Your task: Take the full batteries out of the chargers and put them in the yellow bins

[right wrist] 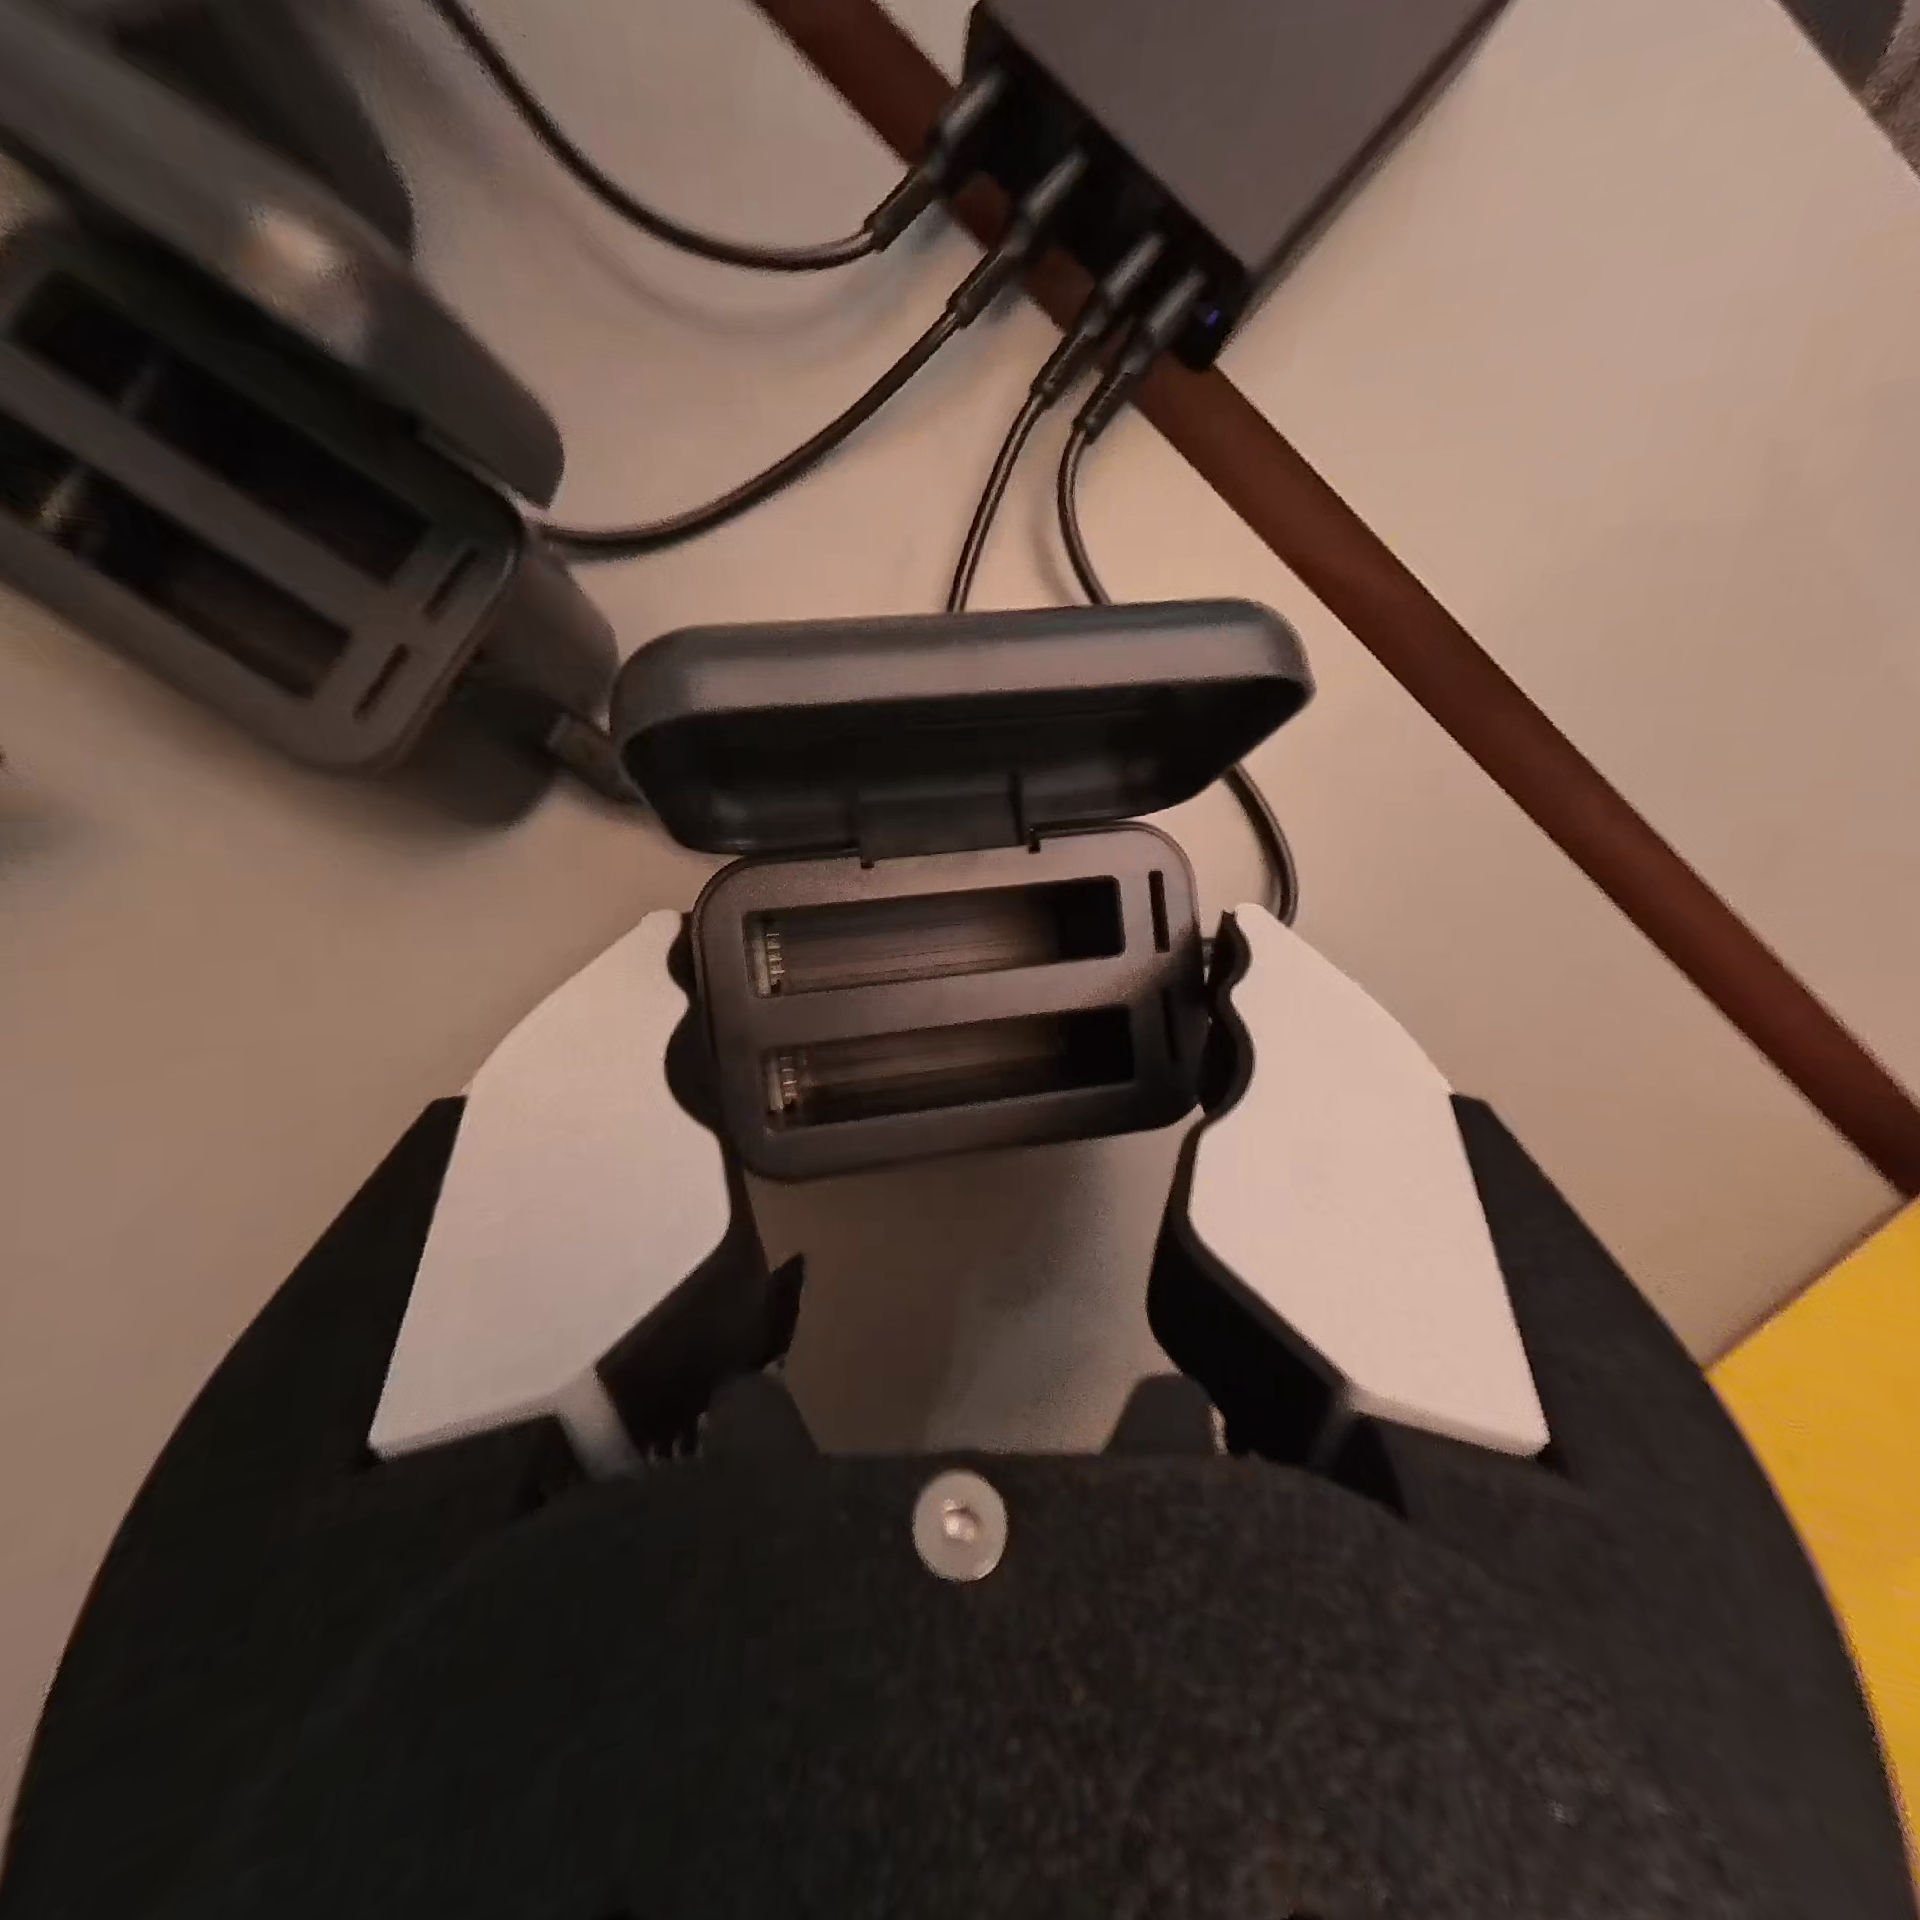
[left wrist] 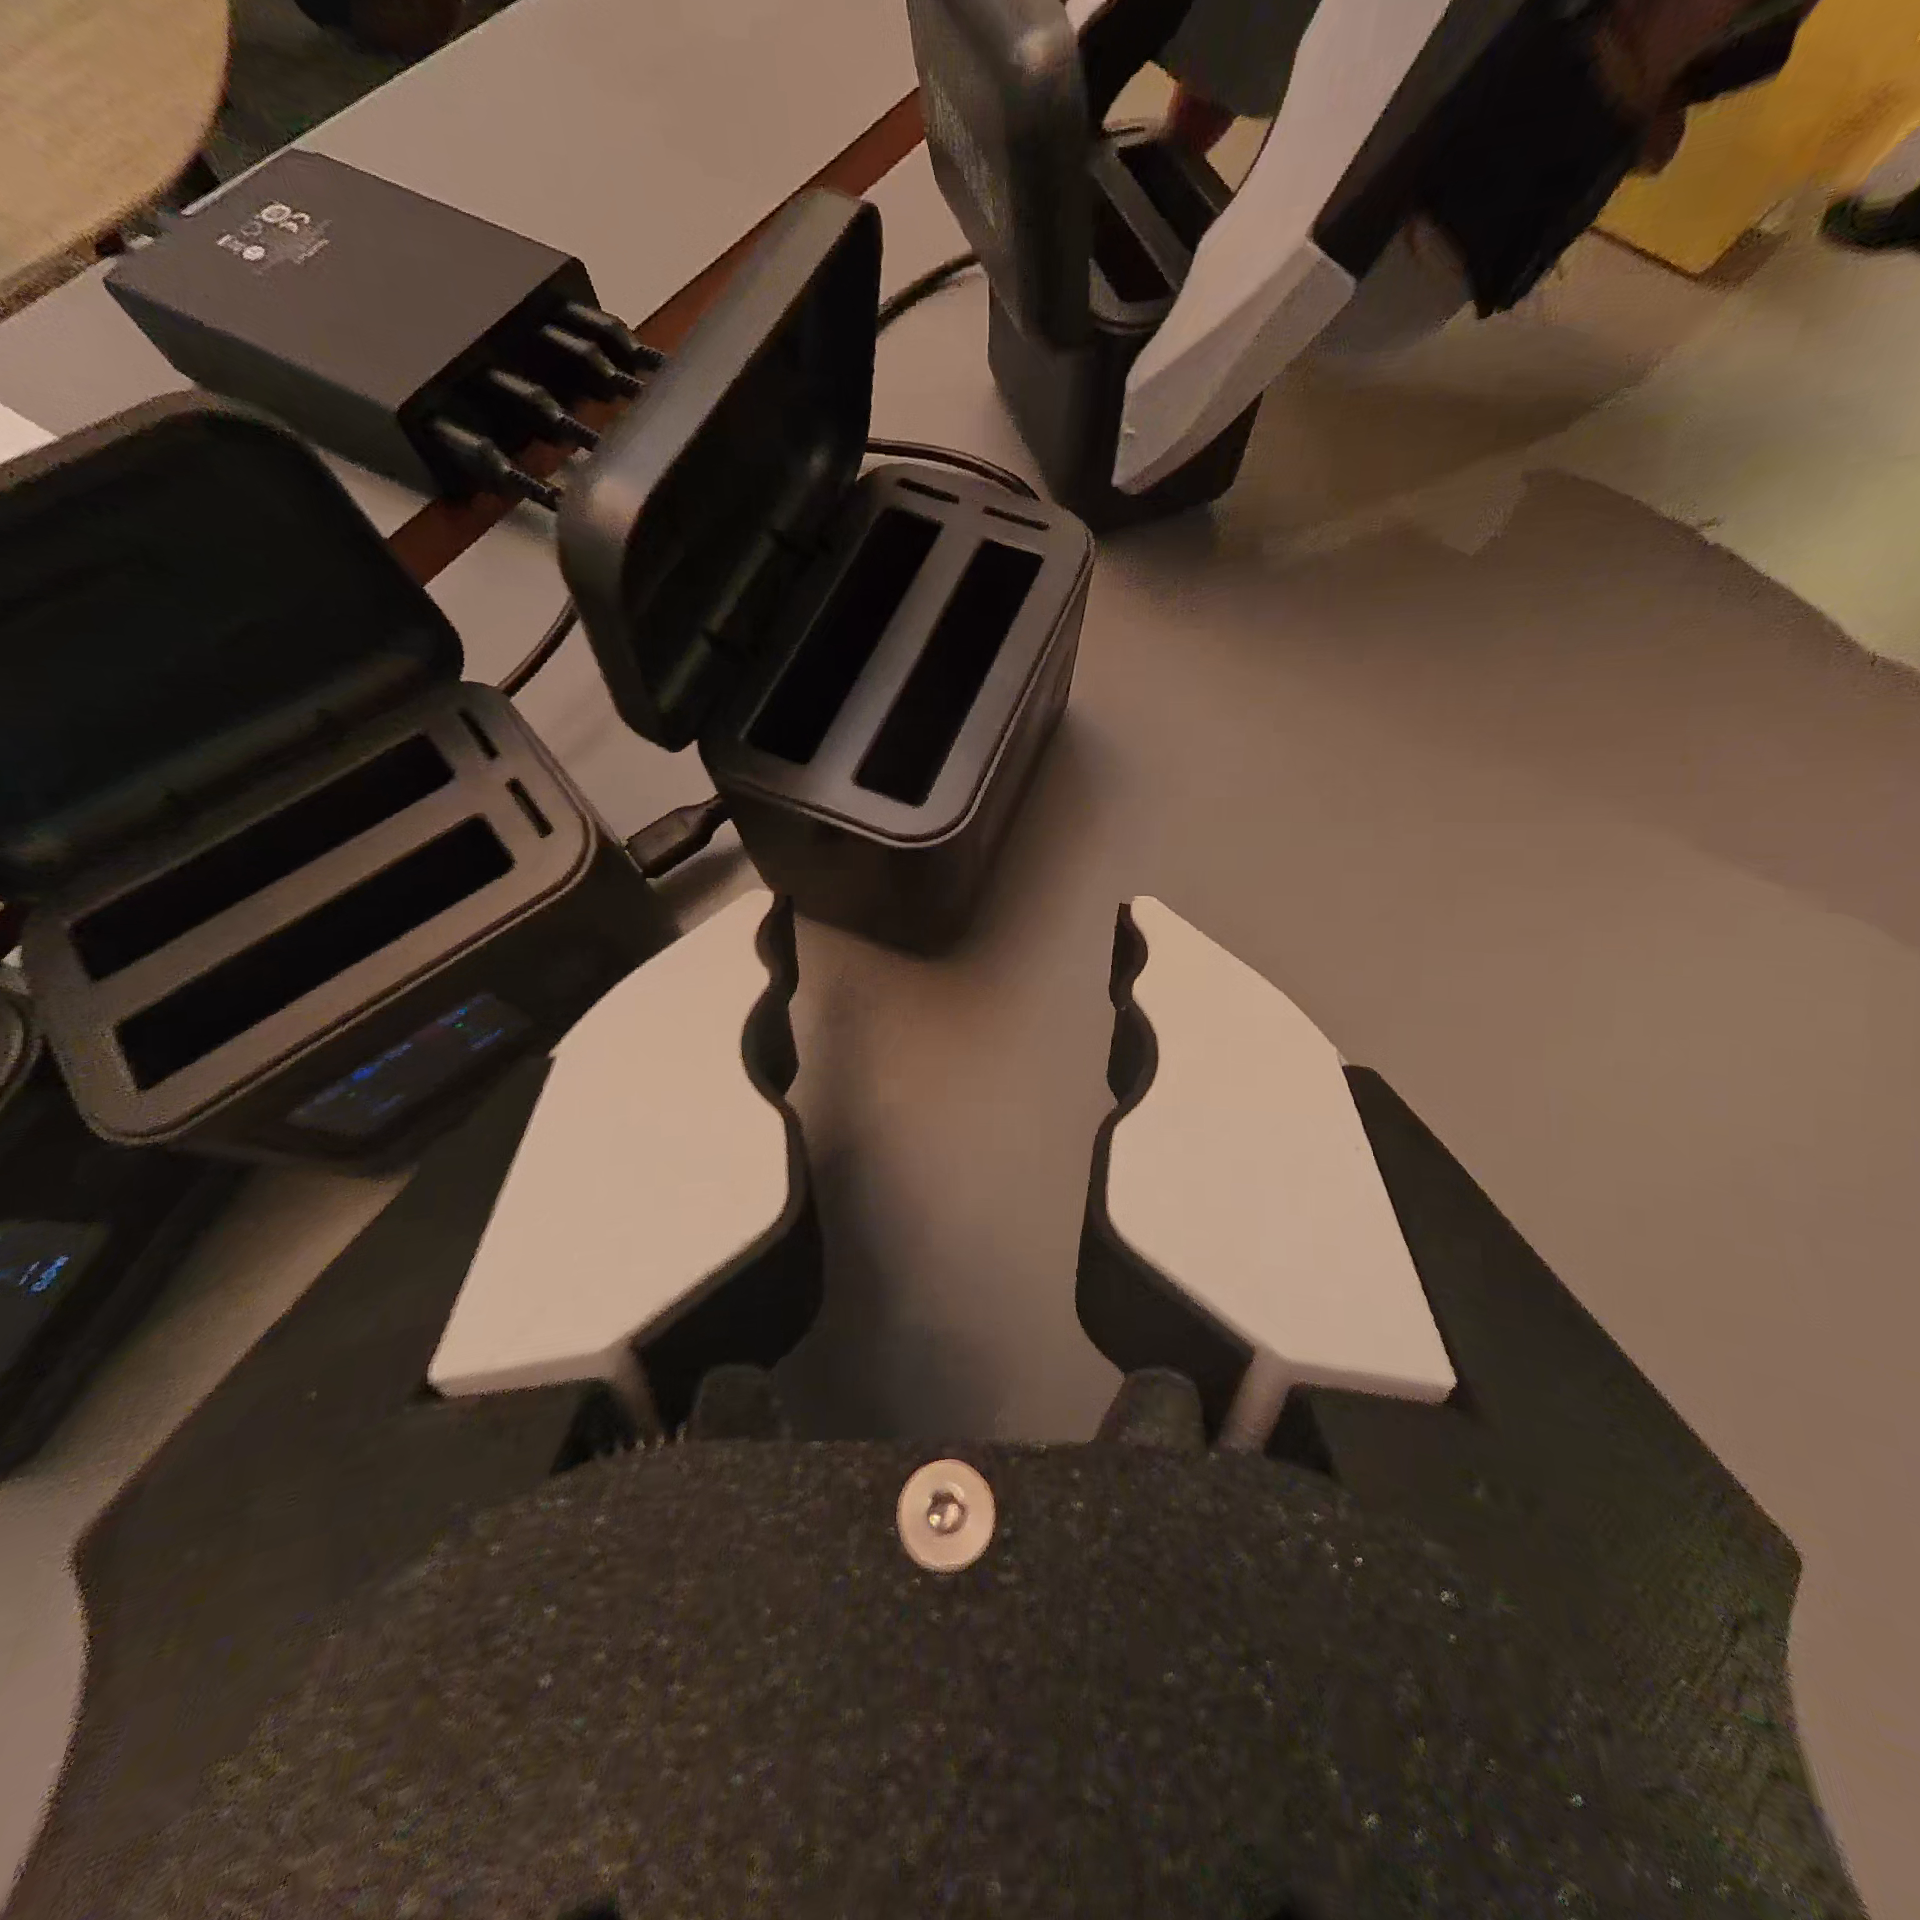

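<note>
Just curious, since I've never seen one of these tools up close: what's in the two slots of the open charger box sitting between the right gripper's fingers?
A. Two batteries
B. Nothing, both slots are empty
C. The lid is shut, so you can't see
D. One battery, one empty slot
B: in the right wrist view the charger has its lid flipped up, and both slots show bare interiors with metal contacts.

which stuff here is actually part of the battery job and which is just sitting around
Part of the job:
- open charger between the right gripper fingers, both slots empty
- two more open chargers
- left gripper, empty
- yellow bin

Lying about:
- power hub
- cables
- table
</note>
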Motion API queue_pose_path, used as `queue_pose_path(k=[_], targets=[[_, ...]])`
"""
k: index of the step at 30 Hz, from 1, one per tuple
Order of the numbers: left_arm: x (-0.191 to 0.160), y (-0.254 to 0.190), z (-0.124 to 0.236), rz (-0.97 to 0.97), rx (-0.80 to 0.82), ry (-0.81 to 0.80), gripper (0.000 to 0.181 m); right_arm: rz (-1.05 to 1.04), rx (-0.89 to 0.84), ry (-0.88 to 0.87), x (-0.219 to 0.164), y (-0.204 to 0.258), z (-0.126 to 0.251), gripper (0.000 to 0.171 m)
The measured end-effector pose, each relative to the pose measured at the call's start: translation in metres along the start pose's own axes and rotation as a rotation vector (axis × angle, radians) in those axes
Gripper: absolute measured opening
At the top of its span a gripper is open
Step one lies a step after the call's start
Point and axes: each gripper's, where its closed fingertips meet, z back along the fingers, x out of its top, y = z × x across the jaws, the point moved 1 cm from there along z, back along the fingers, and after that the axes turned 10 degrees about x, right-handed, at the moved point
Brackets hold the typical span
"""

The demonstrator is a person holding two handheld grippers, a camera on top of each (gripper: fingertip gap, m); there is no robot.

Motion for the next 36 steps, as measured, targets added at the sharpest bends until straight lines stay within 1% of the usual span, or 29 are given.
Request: queue_pose_path(k=[4, 8, 12, 15, 17, 19, 22, 23, 25, 26, 27, 28, 29, 30, 33, 36], targets=[[0.004, 0.002, 0.004, 0.025, 0.004, -0.020, 0.054, -0.209, -0.117, -0.057, 0.004, 0.001, -0.001, 0.092], [0.008, 0.001, 0.004, 0.018, 0.026, -0.035, 0.055, -0.254, -0.250, -0.073, 0.006, 0.004, -0.005, 0.094], [0.006, -0.002, 0.001, 0.035, -0.004, -0.035, 0.056, -0.258, -0.229, -0.110, 0.006, 0.009, -0.001, 0.095], [0.005, -0.001, 0.003, 0.024, -0.004, -0.035, 0.057, -0.241, -0.187, -0.165, 0.007, 0.018, 0.014, 0.096], [0.003, 0.000, 0.008, 0.013, -0.006, -0.026, 0.056, -0.242, -0.159, -0.257, 0.014, 0.029, 0.031, 0.098], [0.005, 0.007, 0.019, 0.002, 0.016, -0.034, 0.055, -0.196, -0.131, -0.420, 0.031, 0.046, 0.054, 0.095], [0.021, 0.022, 0.050, 0.015, 0.067, -0.119, 0.049, -0.132, -0.061, -0.691, 0.057, 0.084, 0.087, 0.090], [0.028, 0.028, 0.063, 0.037, 0.088, -0.161, 0.046, -0.124, -0.039, -0.762, 0.061, 0.096, 0.094, 0.085], [0.042, 0.039, 0.092, 0.073, 0.129, -0.257, 0.034, -0.106, -0.008, -0.840, 0.061, 0.119, 0.099, 0.067], [0.046, 0.045, 0.107, 0.082, 0.163, -0.305, 0.027, -0.094, -0.004, -0.843, 0.057, 0.129, 0.096, 0.057], [0.048, 0.050, 0.123, 0.076, 0.200, -0.342, 0.020, -0.077, 0.002, -0.842, 0.051, 0.139, 0.092, 0.038], [0.047, 0.056, 0.139, 0.064, 0.252, -0.373, 0.011, -0.057, 0.013, -0.846, 0.046, 0.148, 0.089, 0.008], [0.045, 0.062, 0.156, 0.047, 0.308, -0.399, 0.003, -0.034, 0.027, -0.848, 0.042, 0.157, 0.087, 0.000], [0.041, 0.068, 0.174, 0.039, 0.359, -0.412, 0.000, -0.007, 0.034, -0.840, 0.039, 0.164, 0.084, 0.000], [0.020, 0.089, 0.232, 0.062, 0.485, -0.435, 0.000, 0.076, 0.048, -0.854, 0.040, 0.174, 0.086, 0.000], [-0.011, 0.117, 0.299, 0.098, 0.615, -0.421, 0.000, 0.071, 0.087, -0.889, 0.042, 0.175, 0.093, 0.000]])
